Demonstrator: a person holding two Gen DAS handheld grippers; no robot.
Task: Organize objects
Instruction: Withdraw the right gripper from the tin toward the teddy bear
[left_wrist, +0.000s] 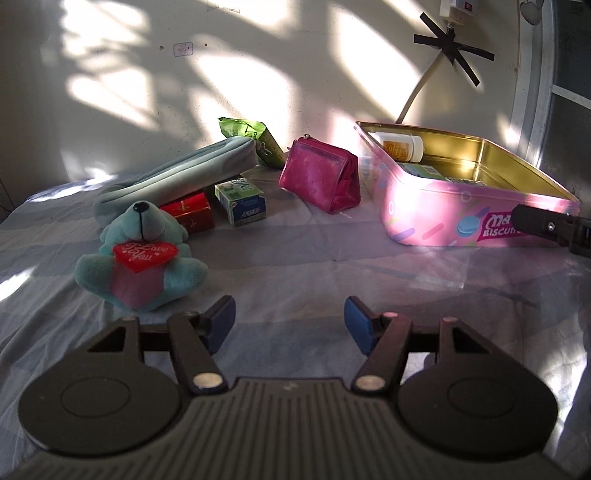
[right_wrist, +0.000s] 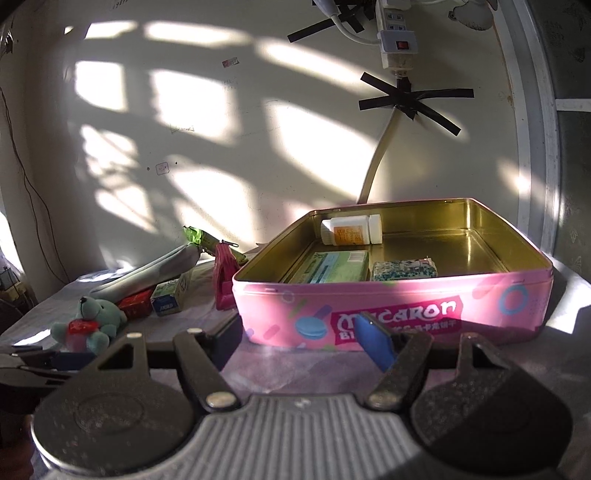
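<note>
Left tool: my left tool (left_wrist: 290, 317) hangs over bare cloth with its blue pads apart and nothing between them, so I read it as released.
Right tool: my right tool (right_wrist: 306, 334) sits in front of the tin's near wall, pads spread and empty; I see no contact with the tin.
Tin: the pink biscuit tin (right_wrist: 399, 306) stands open on the right of the table (left_wrist: 295, 266), which is covered in a pale blue cloth.
Inside the tin: a white pill bottle (right_wrist: 351, 229) lies on its side at the far wall; a green box (right_wrist: 332, 266) lies flat near the front left, with a speckled block (right_wrist: 404, 268) just beside it on its right.
Teddy: the teal teddy bear (left_wrist: 142, 254) with a red heart sits upright, the loose thing nearest my left tool, off to its left.
Boxes: a red box (left_wrist: 190, 216) and a green-and-white carton (left_wrist: 242, 201) stand side by side behind the teddy.
Pencil case: the light blue pencil case (left_wrist: 177, 177) lies tilted, resting on the red box.
Pouch: the magenta pouch (left_wrist: 321, 181) stands between the carton and the tin, apart from both.
Packet: a green packet (left_wrist: 251, 138) lies at the back, partly behind the pencil case.
</note>
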